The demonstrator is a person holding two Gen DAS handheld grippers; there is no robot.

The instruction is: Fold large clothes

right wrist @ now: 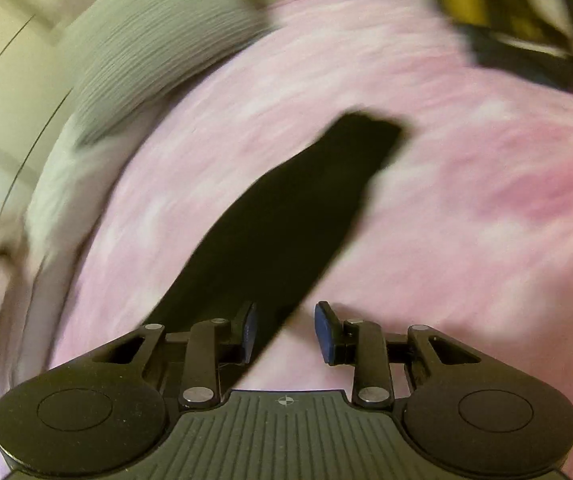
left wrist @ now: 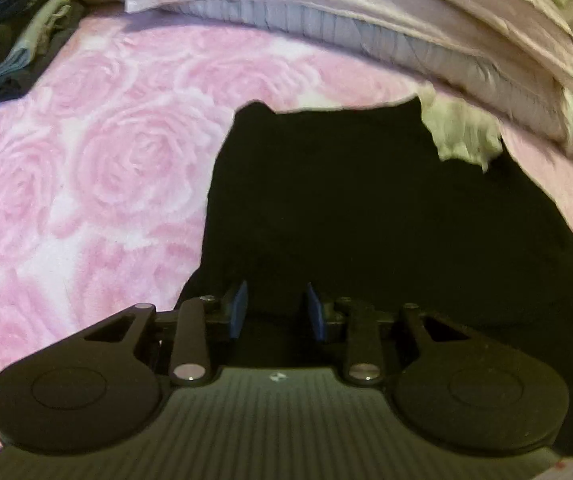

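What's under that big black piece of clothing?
The black garment lies on a pink rose-patterned blanket, which shows all around it. Whatever sits directly beneath the dark cloth is covered, so that cannot be seen.

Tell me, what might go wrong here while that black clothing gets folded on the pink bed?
1. The right claw stands open with a strip of the black garment trailing past it, apparently not pinched, so that end may flop out of line.
2. The right view is smeared, suggesting fast motion that could drag the cloth askew.
3. The left claw hovers open over the dark cloth near a pale crumpled item, which might get caught in the fold.
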